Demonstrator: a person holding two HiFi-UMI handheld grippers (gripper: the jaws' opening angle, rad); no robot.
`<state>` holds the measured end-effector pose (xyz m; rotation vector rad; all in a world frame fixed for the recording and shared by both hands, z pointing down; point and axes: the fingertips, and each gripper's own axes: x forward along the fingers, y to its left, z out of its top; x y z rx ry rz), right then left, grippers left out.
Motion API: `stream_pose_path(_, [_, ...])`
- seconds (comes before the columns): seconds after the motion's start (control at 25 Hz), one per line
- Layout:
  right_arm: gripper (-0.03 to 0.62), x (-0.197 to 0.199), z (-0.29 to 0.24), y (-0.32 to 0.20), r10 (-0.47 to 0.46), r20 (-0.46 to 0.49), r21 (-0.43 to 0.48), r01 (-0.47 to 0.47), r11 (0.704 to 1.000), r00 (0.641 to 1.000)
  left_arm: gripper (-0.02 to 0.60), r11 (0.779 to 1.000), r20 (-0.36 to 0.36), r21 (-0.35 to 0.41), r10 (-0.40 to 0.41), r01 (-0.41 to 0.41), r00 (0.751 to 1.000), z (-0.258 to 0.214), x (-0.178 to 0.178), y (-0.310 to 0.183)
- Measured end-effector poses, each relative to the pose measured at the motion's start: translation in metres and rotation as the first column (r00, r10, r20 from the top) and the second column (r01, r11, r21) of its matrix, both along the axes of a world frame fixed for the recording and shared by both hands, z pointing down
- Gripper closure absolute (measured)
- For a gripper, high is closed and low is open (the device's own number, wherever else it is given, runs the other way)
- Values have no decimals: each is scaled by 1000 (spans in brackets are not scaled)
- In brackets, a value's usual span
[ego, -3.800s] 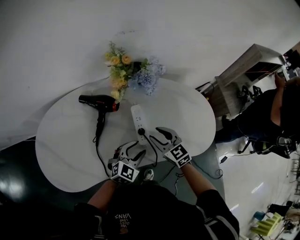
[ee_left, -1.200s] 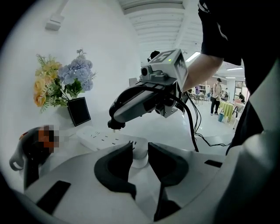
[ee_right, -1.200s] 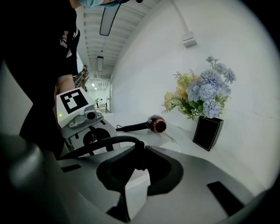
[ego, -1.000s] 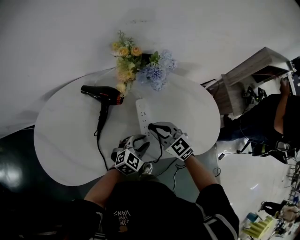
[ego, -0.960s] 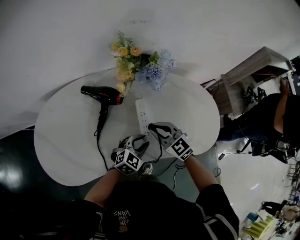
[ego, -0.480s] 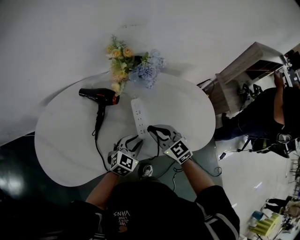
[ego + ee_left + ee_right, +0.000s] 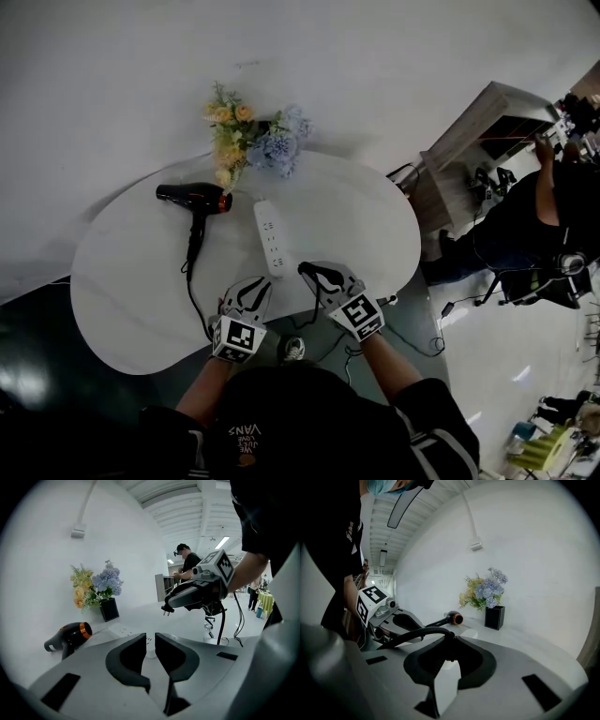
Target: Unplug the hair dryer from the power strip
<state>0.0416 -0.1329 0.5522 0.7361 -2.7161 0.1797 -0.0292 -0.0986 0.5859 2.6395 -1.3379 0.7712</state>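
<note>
Hair dryer [image 7: 192, 199] lay at the upper left of the white table [image 7: 122, 300], with the power strip [image 7: 270, 236] at centre beside it. Print on the person's black shirt [image 7: 246, 433] read "VANS", upside down. Left gripper [image 7: 253, 286] was closing its jaws on nothing. Right gripper [image 7: 312, 274] pinched the plug [image 7: 167, 609], which was now lifted clear of the strip it had sat in seconds earlier.
</note>
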Motion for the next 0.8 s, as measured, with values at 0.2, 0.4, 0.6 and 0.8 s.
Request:
stream_pose_path(0.2, [520,15,-13,16,46,36,0,-46,999,998,526,998,-24,46,-46,47,999,-18,0,12])
stream_pose_path(0.4, [520,30,-26,32,80,61,8,-80,997,995,546,992,-13,79,-93,94,996,-35,-1,26])
stream_pose_path(0.6, [520,39,-37,46,101,89,13,-103,995,991,555,987,-36,100,-123,126,992,-46,-1,39])
stream_pose_path(0.8, [520,48,-45,54,131,115,11,-133,991,985,557,984,-74,128,-115,124,991,-61,2,44])
